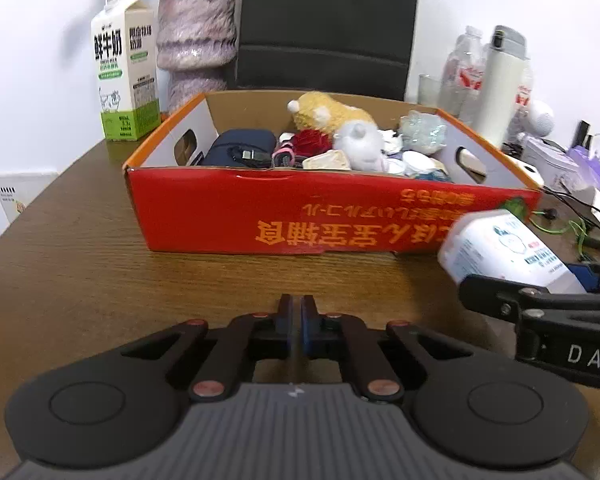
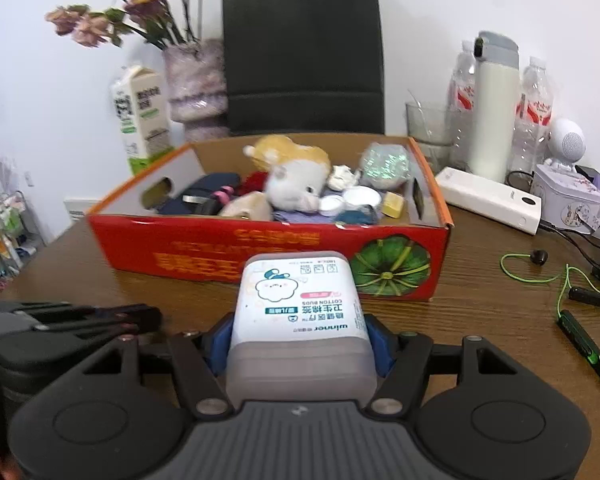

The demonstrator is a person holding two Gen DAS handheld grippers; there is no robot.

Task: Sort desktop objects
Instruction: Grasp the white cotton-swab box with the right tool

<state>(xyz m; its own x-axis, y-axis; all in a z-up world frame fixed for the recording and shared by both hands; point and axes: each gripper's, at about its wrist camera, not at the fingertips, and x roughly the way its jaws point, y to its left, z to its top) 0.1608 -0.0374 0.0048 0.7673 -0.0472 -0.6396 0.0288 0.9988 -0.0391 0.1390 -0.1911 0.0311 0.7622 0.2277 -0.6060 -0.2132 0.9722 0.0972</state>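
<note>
A red cardboard box (image 1: 260,216) (image 2: 228,252) stands open on the wooden desk, filled with plush toys, a dark pouch and small jars. My right gripper (image 2: 300,340) is shut on a white cotton-buds box (image 2: 298,304), held just in front of the red box's near wall; it also shows in the left wrist view (image 1: 504,248) at the right. My left gripper (image 1: 297,316) is shut and empty, low over the desk in front of the red box. It shows at the left of the right wrist view (image 2: 100,316).
A milk carton (image 1: 124,76) and a purple vase (image 1: 196,36) stand back left, a black bag (image 1: 328,24) behind the box. Bottles and a white flask (image 2: 494,108), a power bank (image 2: 488,200), a tin (image 2: 568,200) and green earphone cables (image 2: 572,288) lie right.
</note>
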